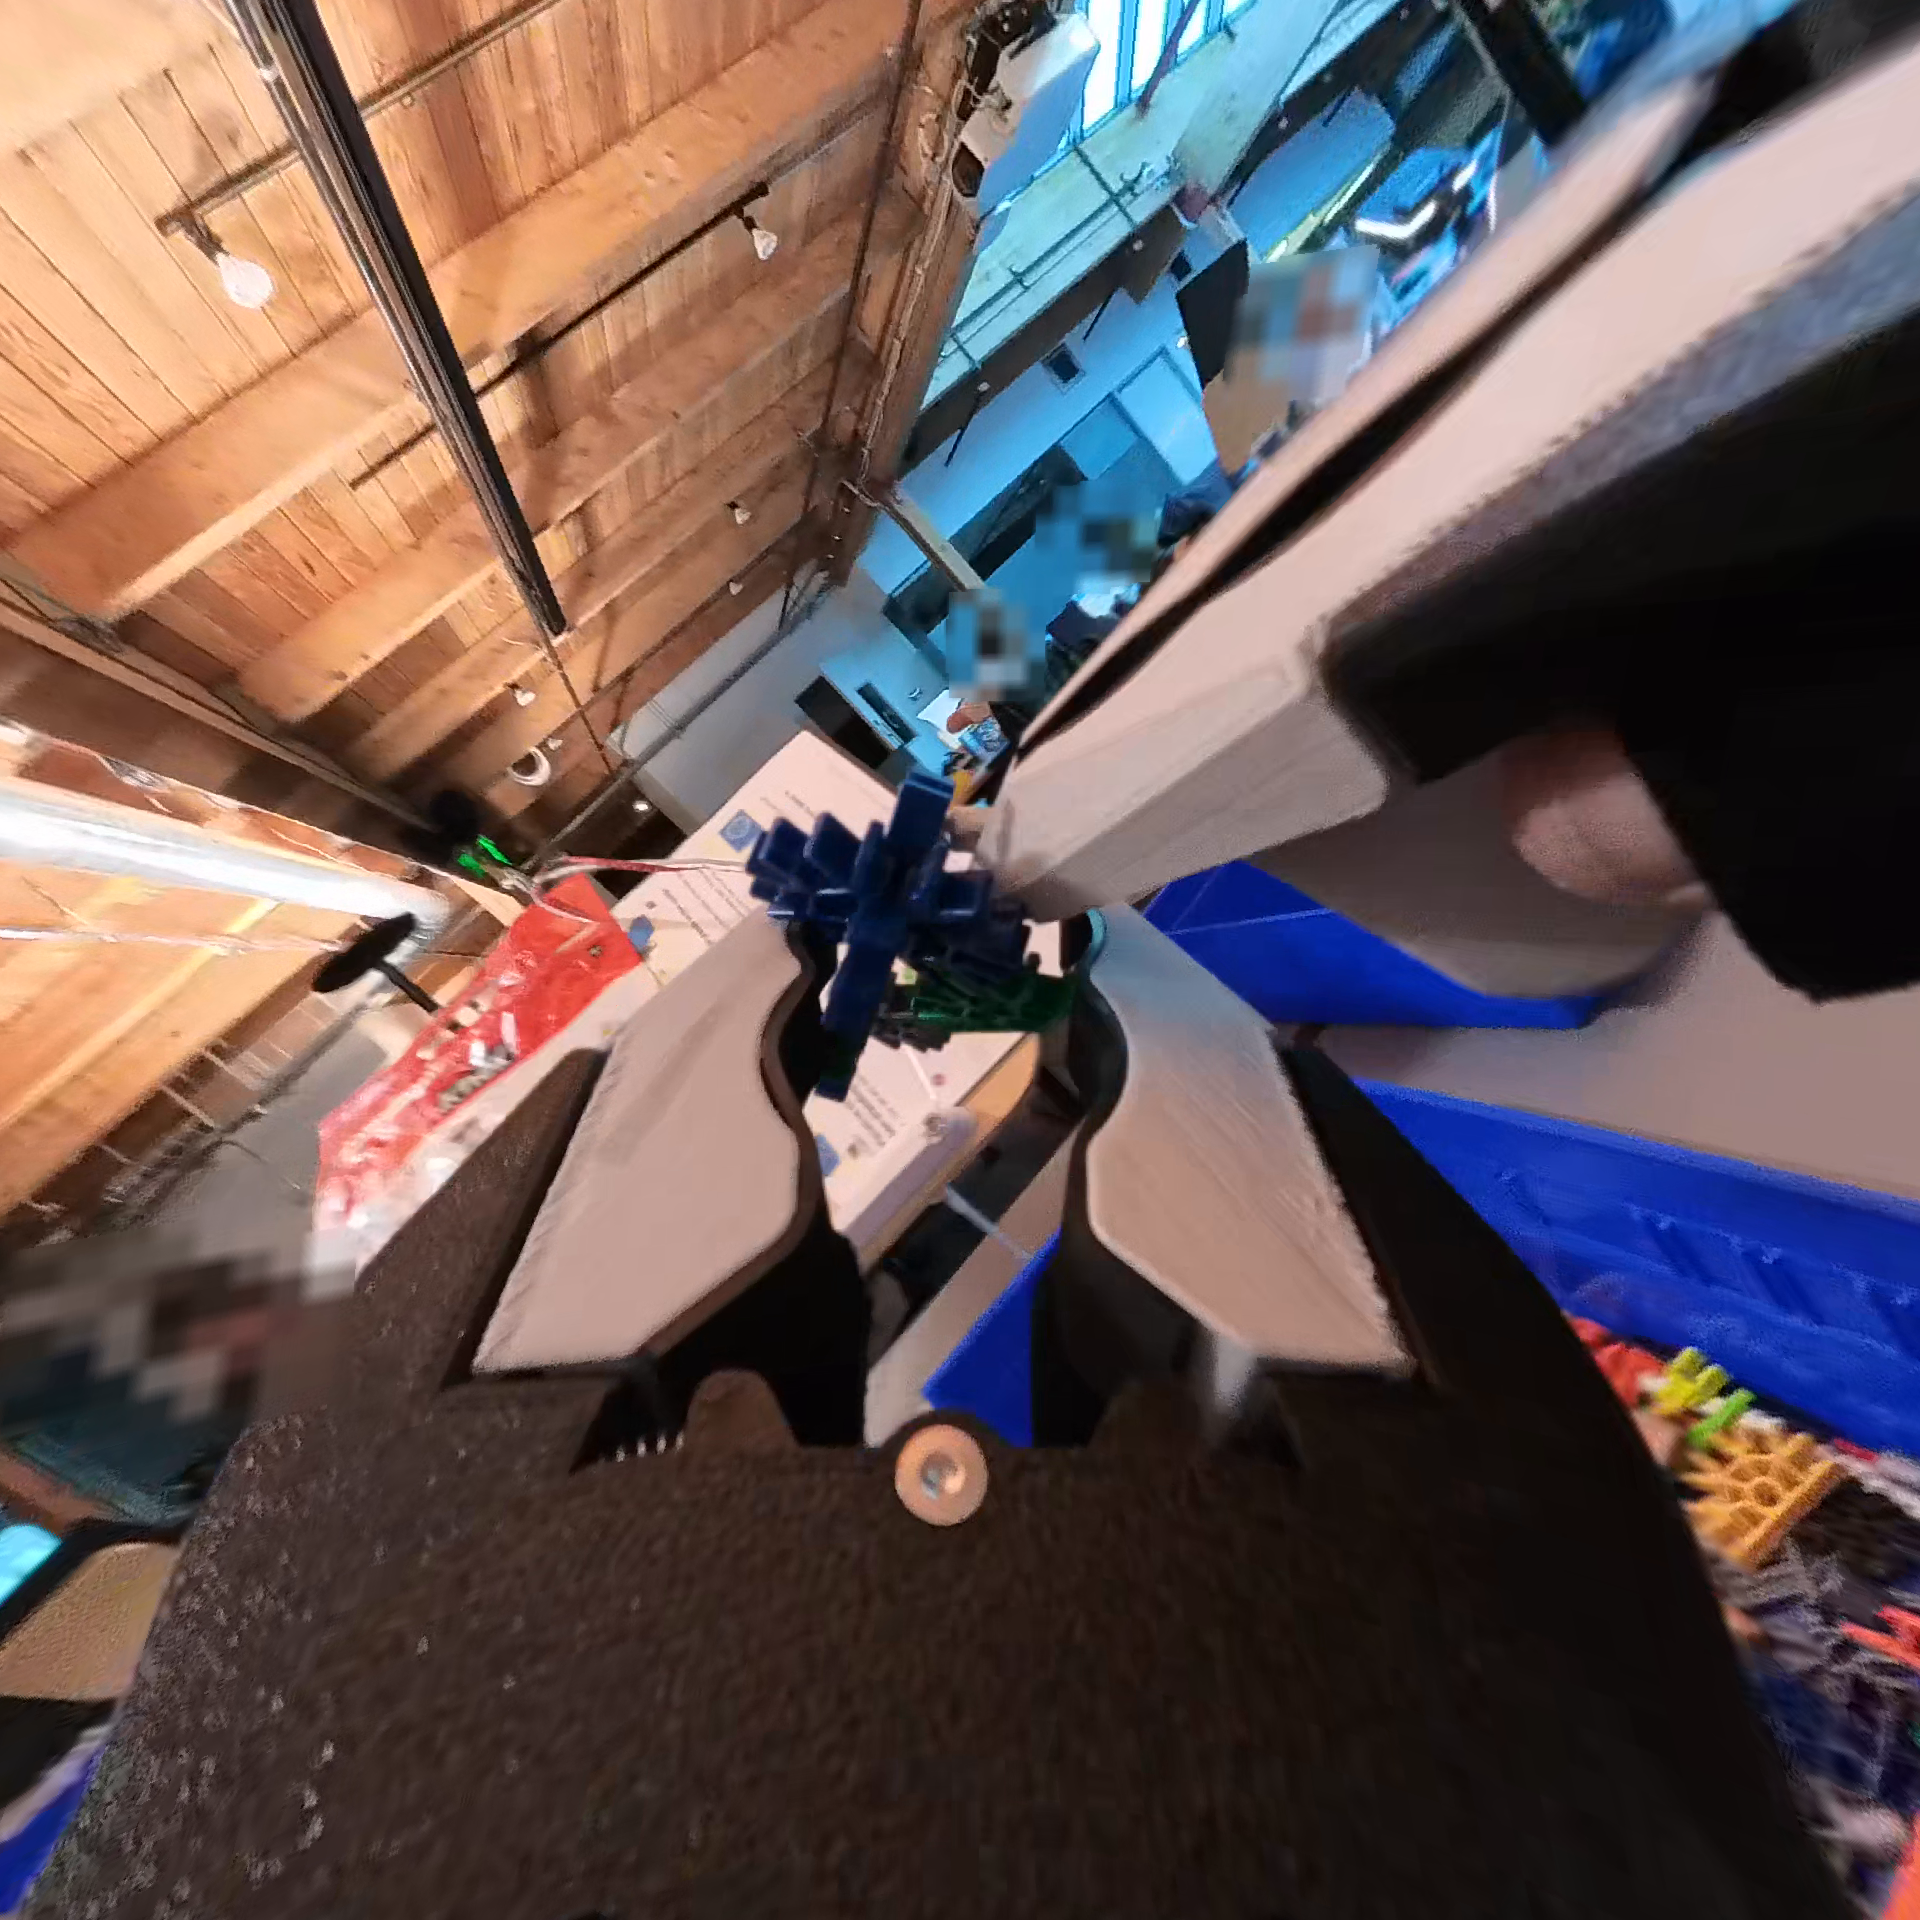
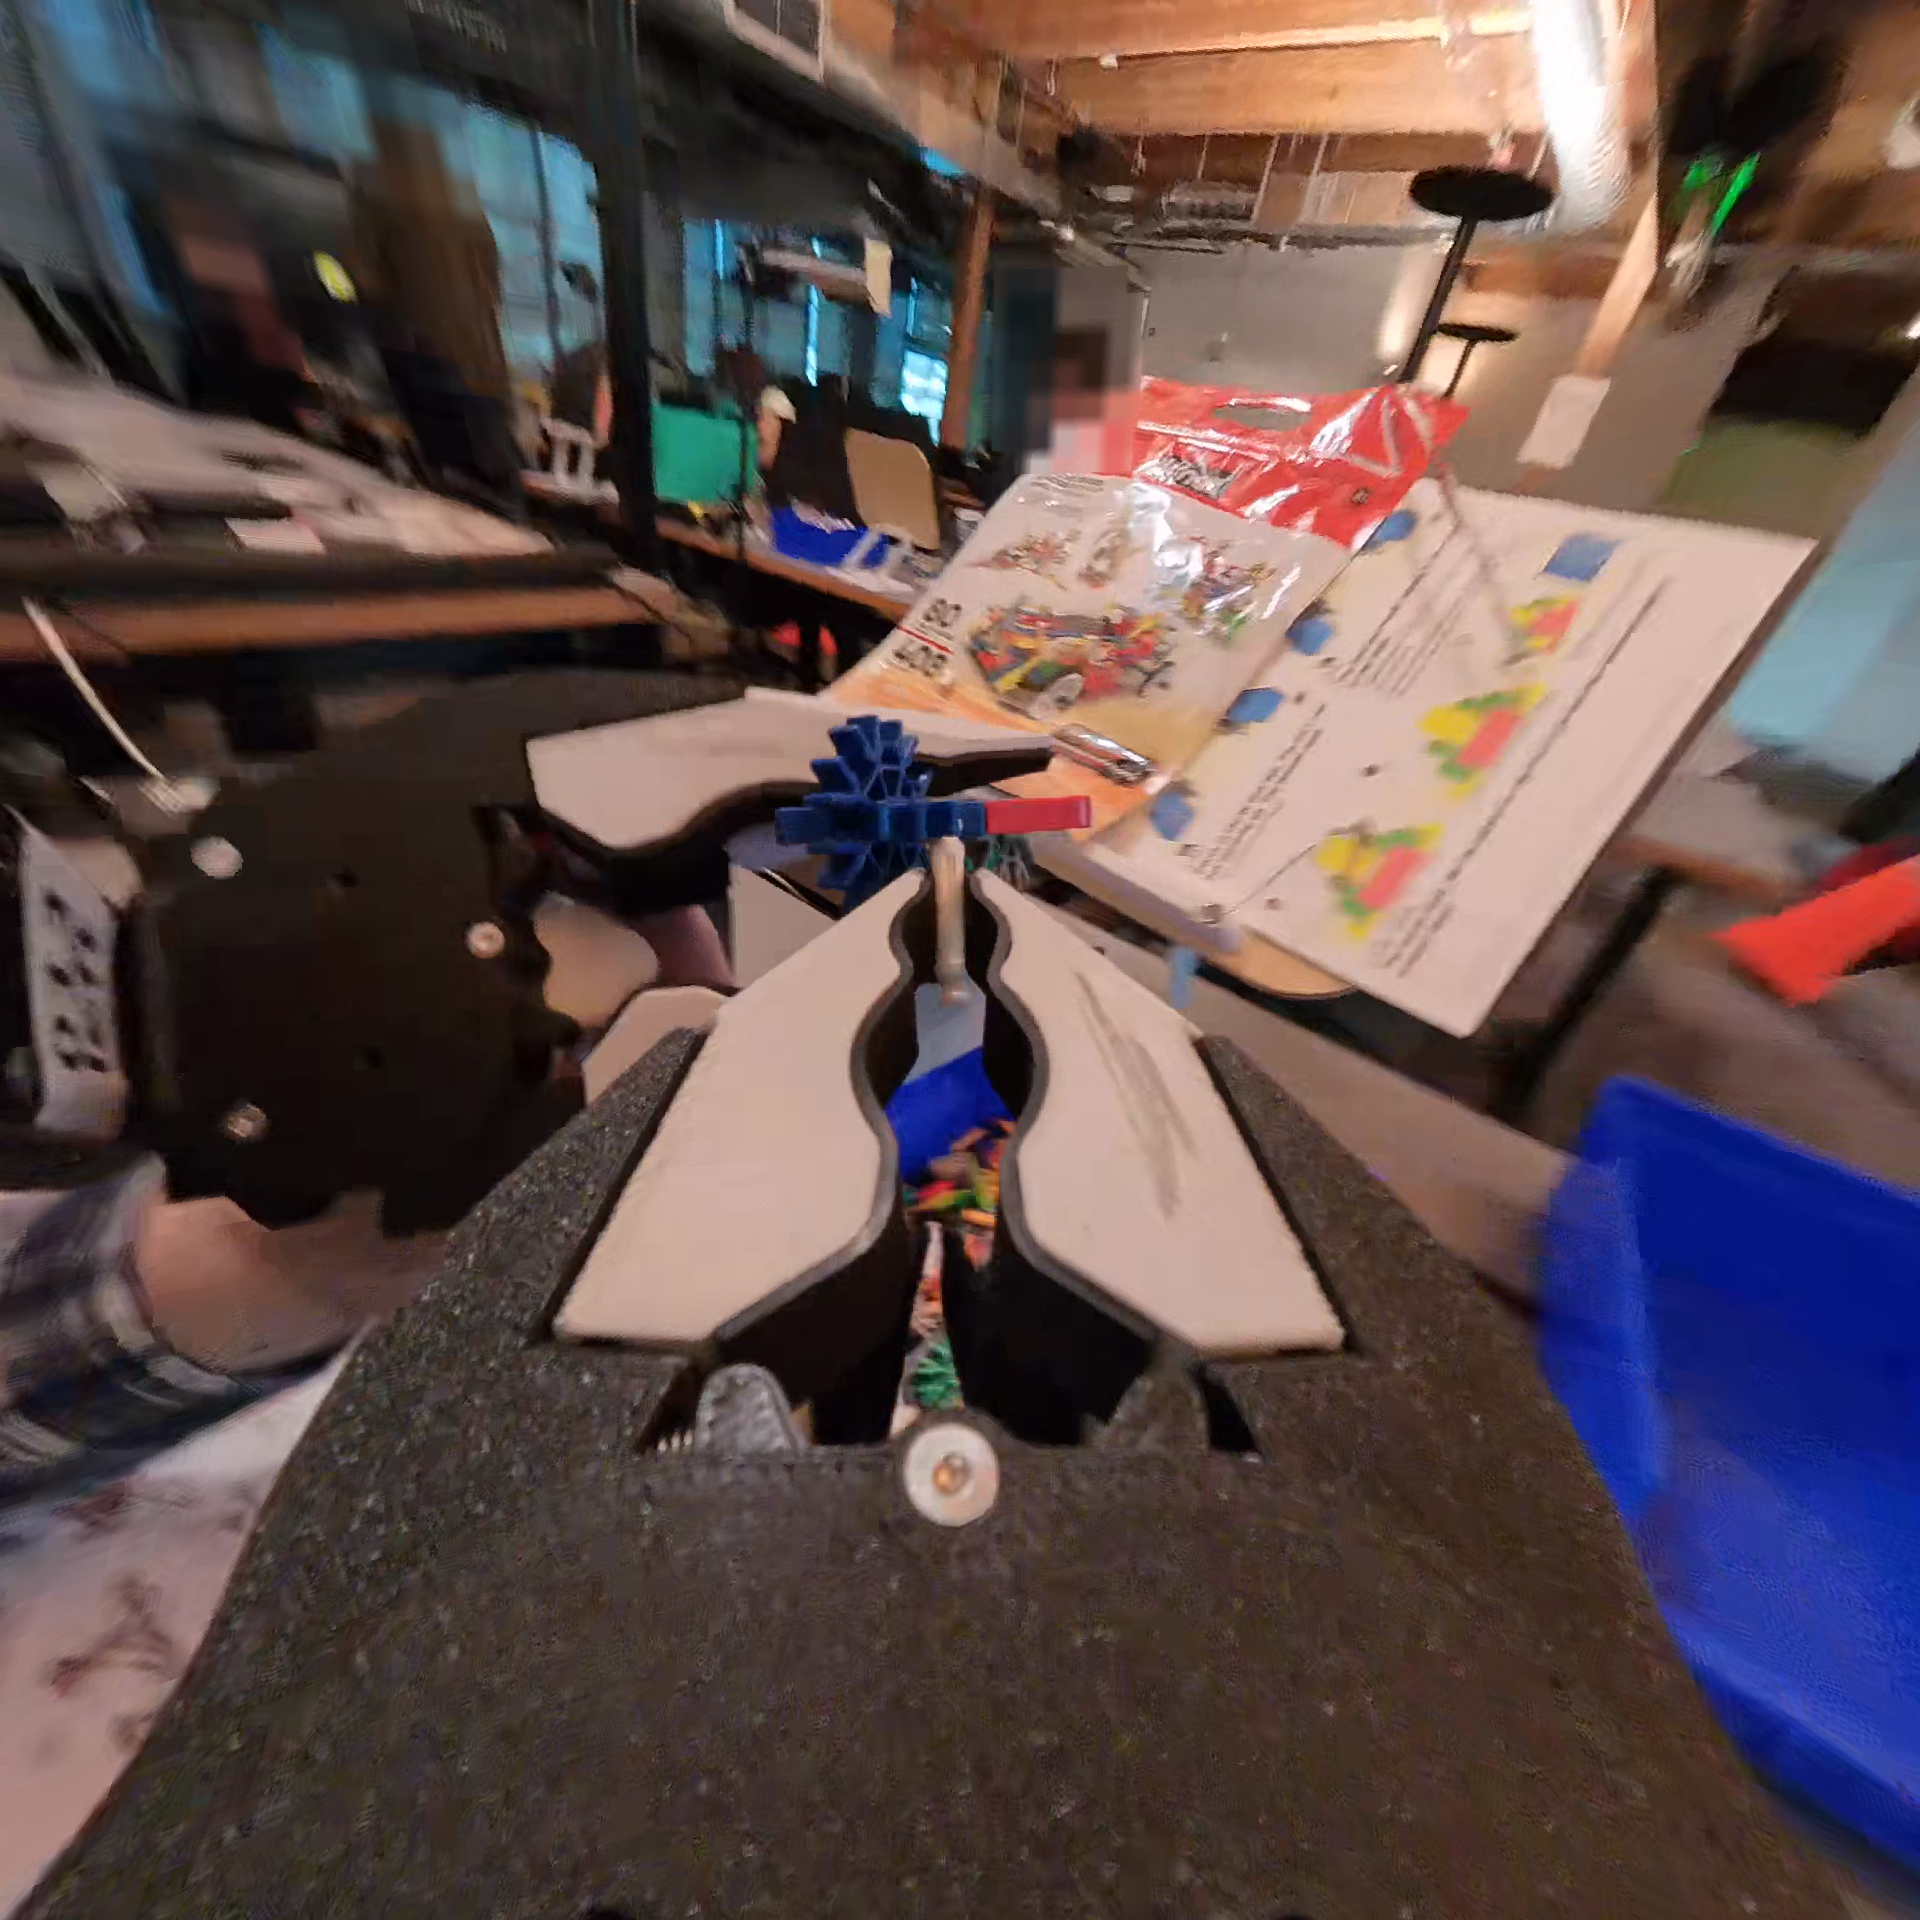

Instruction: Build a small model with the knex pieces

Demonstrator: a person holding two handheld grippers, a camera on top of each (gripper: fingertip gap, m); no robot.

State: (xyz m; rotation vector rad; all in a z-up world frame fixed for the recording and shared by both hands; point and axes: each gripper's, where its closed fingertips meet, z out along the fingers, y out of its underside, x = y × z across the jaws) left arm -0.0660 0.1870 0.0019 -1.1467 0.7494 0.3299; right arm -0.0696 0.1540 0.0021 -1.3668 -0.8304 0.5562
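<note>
Gripping 1 small blue connector cluster (image 1: 883, 894) w/ green bits, left gripper (image 1: 935, 951) sits narrow on it, mid-air. Right gripper (image 2: 948, 883) pinches a grey rod (image 2: 948, 914) plugged into it. Likely light, stiff plastic, snap joints may pop; hold at hubs. Blue bin (image 1: 1621, 1247) of loose pieces right, instruction sheet (image 2: 1455, 727) + red bag (image 2: 1299, 447) far.

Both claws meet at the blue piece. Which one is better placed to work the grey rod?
Right, probably. The right claw is shut on the grey rod, in line with it. The left claw grips the blue connector cluster, not the rod, so it looks suited to bracing.
</note>
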